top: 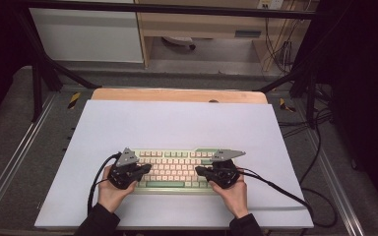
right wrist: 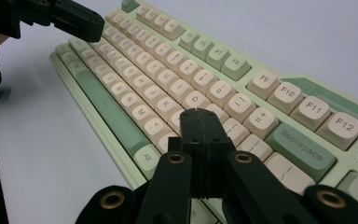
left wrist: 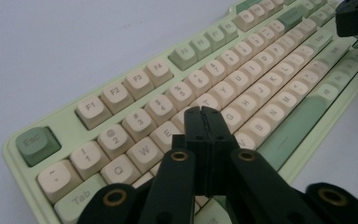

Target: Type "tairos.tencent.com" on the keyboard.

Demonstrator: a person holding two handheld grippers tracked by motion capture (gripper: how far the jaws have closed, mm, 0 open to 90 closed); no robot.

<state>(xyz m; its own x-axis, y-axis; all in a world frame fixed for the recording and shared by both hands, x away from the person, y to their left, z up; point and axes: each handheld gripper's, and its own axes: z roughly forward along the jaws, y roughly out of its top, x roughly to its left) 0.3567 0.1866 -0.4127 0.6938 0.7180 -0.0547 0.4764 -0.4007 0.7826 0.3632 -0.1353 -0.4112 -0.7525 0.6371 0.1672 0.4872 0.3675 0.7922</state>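
Nearest, two hands gripping the tools at the desk's front edge: left gripper (top: pixel 145 169) over the keyboard's left half, right gripper (top: pixel 200 171) over its right half. Fingers (left wrist: pixel 196 135) of the left pressed together with nothing between them, tips poised above the keys around E and R; contact with a key impossible to tell. Fingers (right wrist: pixel 191 135) of the right likewise closed and empty, tips over the keys near P, just short of the Backspace key (right wrist: pixel 299 149). Under both, the keyboard (top: pixel 177 168), pale green with cream caps, flat on the white desk (top: pixel 177 123) near its front edge. Likely typing or key-pressing under way, both tools in position. No sign of which keys are done; remaining presses unknowable from here. Beyond, bare white sheet, then a wooden strip (top: pixel 177 95) along the far edge.
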